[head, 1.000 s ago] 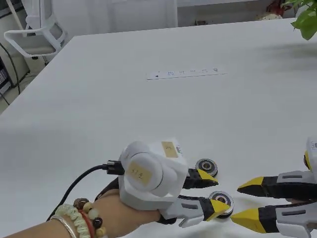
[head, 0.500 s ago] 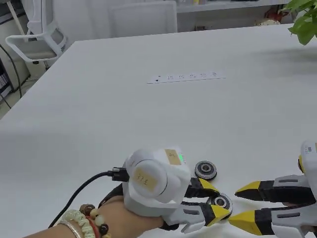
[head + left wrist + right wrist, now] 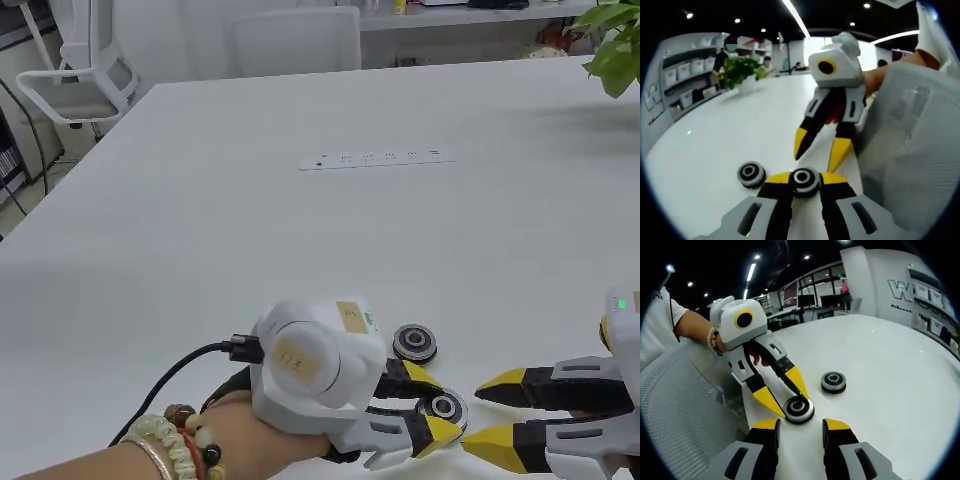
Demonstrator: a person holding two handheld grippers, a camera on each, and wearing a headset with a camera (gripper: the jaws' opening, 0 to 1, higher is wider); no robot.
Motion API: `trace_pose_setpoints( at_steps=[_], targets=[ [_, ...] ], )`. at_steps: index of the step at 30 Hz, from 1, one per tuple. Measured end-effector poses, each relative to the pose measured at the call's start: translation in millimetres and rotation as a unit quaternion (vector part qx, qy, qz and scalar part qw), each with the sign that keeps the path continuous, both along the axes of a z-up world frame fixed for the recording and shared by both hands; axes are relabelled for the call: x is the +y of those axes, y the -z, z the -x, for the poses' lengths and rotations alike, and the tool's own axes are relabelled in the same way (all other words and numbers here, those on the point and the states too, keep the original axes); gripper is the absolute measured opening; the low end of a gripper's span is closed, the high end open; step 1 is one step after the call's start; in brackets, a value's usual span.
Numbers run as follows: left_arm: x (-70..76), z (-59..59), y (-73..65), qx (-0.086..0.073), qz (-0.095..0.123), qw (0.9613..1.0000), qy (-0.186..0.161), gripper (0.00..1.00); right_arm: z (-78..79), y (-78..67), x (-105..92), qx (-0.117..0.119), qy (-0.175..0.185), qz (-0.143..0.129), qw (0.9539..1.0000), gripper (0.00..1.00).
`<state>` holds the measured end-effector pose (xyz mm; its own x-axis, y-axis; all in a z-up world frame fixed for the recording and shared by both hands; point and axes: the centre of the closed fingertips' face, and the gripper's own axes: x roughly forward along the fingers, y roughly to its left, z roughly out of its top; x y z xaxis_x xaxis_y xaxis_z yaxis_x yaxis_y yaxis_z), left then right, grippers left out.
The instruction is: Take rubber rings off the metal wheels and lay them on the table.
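Note:
Two metal wheels with black rubber rings lie on the white table point(image 3: 250, 230). The near wheel point(image 3: 444, 407) point(image 3: 805, 181) point(image 3: 799, 410) sits between the yellow tips of my left gripper point(image 3: 432, 402) point(image 3: 806, 178) point(image 3: 784, 394), which is shut on it from both sides. The far wheel point(image 3: 414, 342) point(image 3: 752, 174) point(image 3: 833, 382) lies free a little beyond. My right gripper point(image 3: 487, 412) point(image 3: 802, 426) point(image 3: 820, 150) faces the left one from the right, open, its tips just short of the held wheel with nothing between them.
A white power strip point(image 3: 378, 158) lies flat mid-table. Chairs point(image 3: 85, 70) stand at the far left edge and a plant point(image 3: 615, 45) at the far right. The left gripper's black cable point(image 3: 170, 365) trails left. A mesh chair back point(image 3: 685, 400) is close behind.
The left gripper's jaws have narrowed onto the near wheel. The right gripper has held its place, still open. The camera has tilted slightly.

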<state>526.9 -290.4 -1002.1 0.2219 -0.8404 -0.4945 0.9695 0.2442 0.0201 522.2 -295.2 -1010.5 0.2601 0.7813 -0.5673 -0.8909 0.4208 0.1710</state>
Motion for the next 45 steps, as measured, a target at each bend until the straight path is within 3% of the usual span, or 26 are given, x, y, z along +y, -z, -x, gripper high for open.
trace_pose_setpoints(
  at_steps=[20,24,27,32,35,37,45],
  targets=[
    [2.9,-3.2,0.0,-0.011,-0.008,0.9999,-0.004,0.27,5.6,3.9,4.6,0.003,-0.006,0.016,0.9999,0.31],
    [3.0,-8.5,-8.8,-0.002,0.014,0.9997,-0.019,0.23,5.8,4.5,6.1,0.003,-0.007,0.018,0.9998,0.30],
    [1.3,-8.9,-10.5,-0.005,0.019,0.9996,-0.019,0.22,5.1,3.6,7.1,0.004,-0.005,0.014,0.9999,0.30],
    [2.1,-6.1,1.3,-0.008,-0.004,0.9999,-0.010,0.19,1.9,2.7,10.0,0.004,-0.003,0.010,0.9999,0.28],
    [2.9,-5.2,-0.9,-0.009,-0.001,0.9999,-0.007,0.18,0.0,4.0,11.2,0.004,-0.005,0.011,0.9999,0.28],
    [3.3,-6.8,-1.1,-0.026,-0.008,0.9996,0.000,0.17,-0.8,4.8,11.6,0.003,-0.006,0.013,0.9999,0.27],
    [5.0,-7.1,0.1,-0.024,-0.013,0.9996,0.004,0.14,-3.4,5.2,11.5,-0.007,-0.013,0.018,0.9997,0.23]
  ],
)
